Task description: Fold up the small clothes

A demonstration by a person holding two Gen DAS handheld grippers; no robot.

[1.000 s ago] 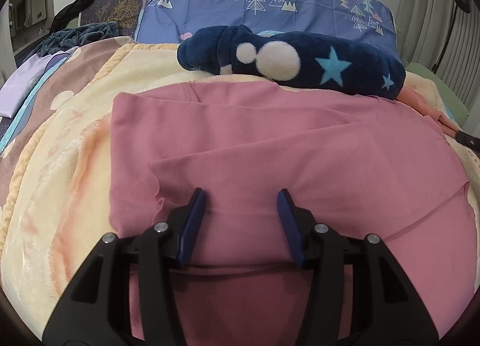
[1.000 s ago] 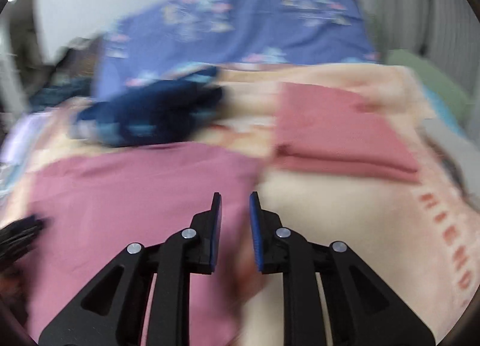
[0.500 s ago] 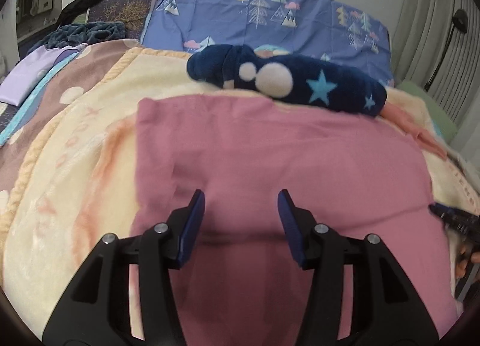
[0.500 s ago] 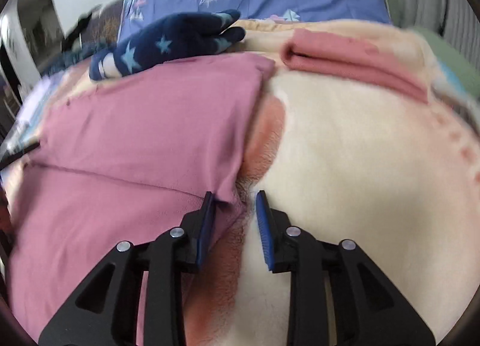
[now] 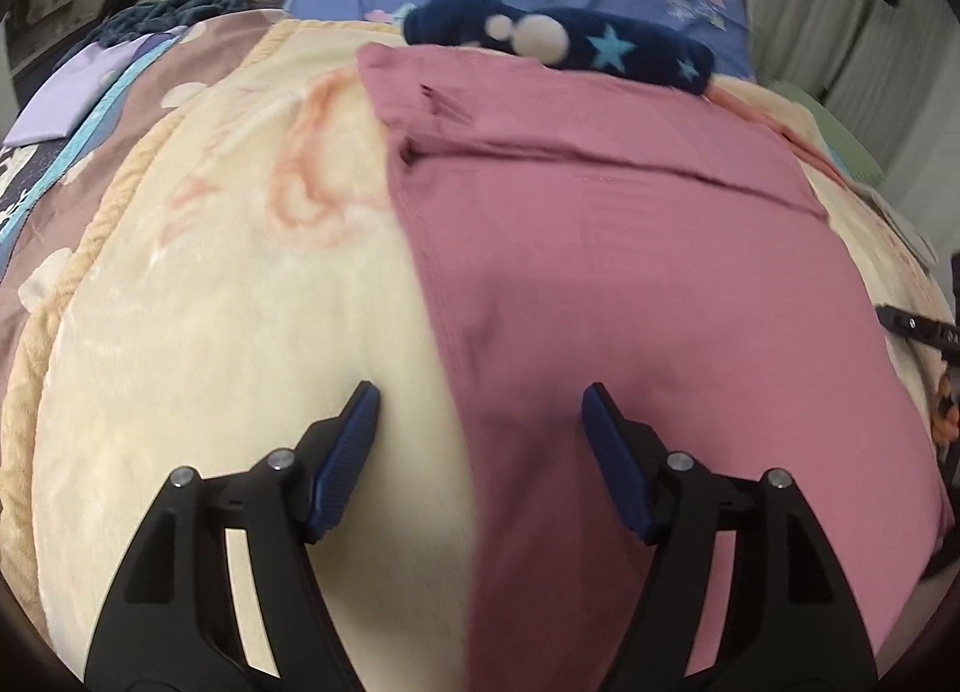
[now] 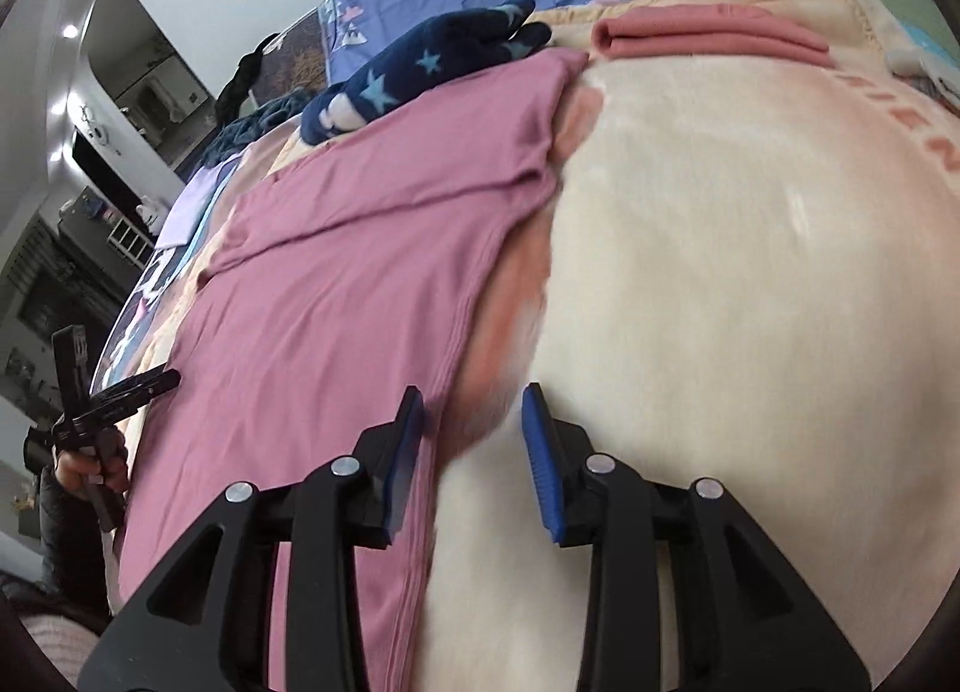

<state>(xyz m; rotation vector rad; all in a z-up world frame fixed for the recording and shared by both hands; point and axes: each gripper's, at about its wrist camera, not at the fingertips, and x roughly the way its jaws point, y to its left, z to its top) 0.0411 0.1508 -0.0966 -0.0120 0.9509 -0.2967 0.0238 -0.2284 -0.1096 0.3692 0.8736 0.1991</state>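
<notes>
While the pink garment [image 5: 630, 248] lies spread across the bed's cream blanket [image 5: 228, 296], folded only along its far edge, left claw [image 5: 480, 422] and right claw [image 6: 474, 422], both just widened and empty, straddle its side hems; further folds remain.

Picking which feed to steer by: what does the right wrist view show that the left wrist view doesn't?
Only the right wrist view: a folded salmon garment at the far end of the blanket, and the hand holding the left tool. Only the left wrist view: a lilac cloth far left. Both: the pink garment spread on the cream blanket, each open tool straddling one side edge, and the navy star-print garment behind.
</notes>
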